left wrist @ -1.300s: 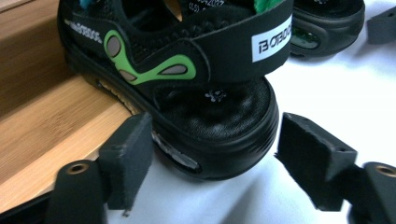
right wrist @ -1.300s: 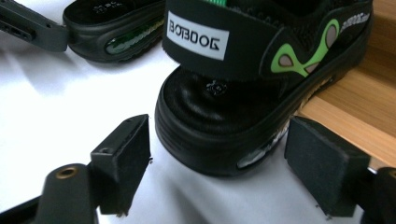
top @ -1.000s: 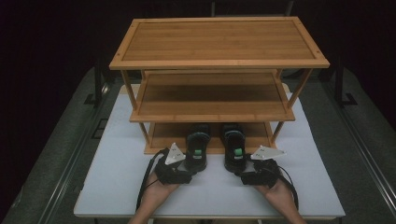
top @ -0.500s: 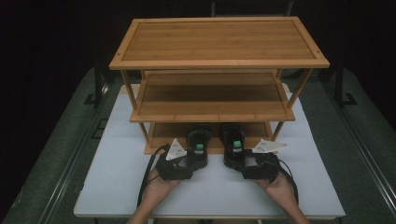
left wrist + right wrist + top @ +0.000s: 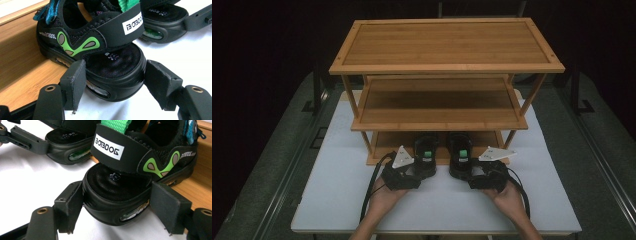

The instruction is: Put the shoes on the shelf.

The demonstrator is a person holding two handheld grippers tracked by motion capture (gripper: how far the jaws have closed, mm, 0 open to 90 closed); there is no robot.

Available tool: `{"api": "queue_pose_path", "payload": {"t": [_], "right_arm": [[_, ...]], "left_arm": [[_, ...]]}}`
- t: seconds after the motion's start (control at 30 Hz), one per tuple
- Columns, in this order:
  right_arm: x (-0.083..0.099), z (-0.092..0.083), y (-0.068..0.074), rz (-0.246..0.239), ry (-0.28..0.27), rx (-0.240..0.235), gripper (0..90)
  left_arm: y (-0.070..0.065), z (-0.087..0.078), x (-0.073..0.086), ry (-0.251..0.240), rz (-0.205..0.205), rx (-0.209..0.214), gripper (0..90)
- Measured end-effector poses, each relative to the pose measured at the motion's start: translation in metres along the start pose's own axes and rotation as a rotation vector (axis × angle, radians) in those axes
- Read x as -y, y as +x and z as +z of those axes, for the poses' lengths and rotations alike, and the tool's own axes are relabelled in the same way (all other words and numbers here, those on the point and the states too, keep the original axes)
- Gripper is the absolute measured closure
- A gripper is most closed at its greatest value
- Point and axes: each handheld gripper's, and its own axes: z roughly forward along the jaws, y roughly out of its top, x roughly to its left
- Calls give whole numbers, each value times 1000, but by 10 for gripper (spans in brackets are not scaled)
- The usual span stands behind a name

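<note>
Two black sandals with green trim lie side by side at the front edge of the wooden rack (image 5: 447, 65), toes on its lowest shelf and heels hanging out over the white counter (image 5: 337, 200). The left gripper (image 5: 113, 85) has its jaws around the heel of the left sandal (image 5: 100, 50): the near pad presses the side of the sole, while the far pad stands just beside the heel, and whether it touches cannot be told. The jaws are a little more than half apart. The right gripper (image 5: 116, 207) brackets the heel of the right sandal (image 5: 140, 167) in the same way, one pad against the sole's side, the other at the heel's far flank near the shelf edge, with contact there unclear. In the high view each hand holds its gripper low on the counter, just in front of the rack.
</note>
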Motion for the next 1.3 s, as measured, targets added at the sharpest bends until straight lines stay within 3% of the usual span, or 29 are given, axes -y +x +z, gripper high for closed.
{"api": "queue_pose_path", "payload": {"t": [0.83, 1.13, 1.3], "right_arm": [[-6, 15, -5, 17, -42, 21, 272], [-7, 17, 0, 30, -43, 52, 292], [-2, 8, 5, 32, -66, 111, 344]], "left_arm": [[7, 18, -11, 4, -2, -33, 338], [3, 14, -11, 2, 12, -43, 361], [-2, 5, -6, -14, 1, -47, 394]]}}
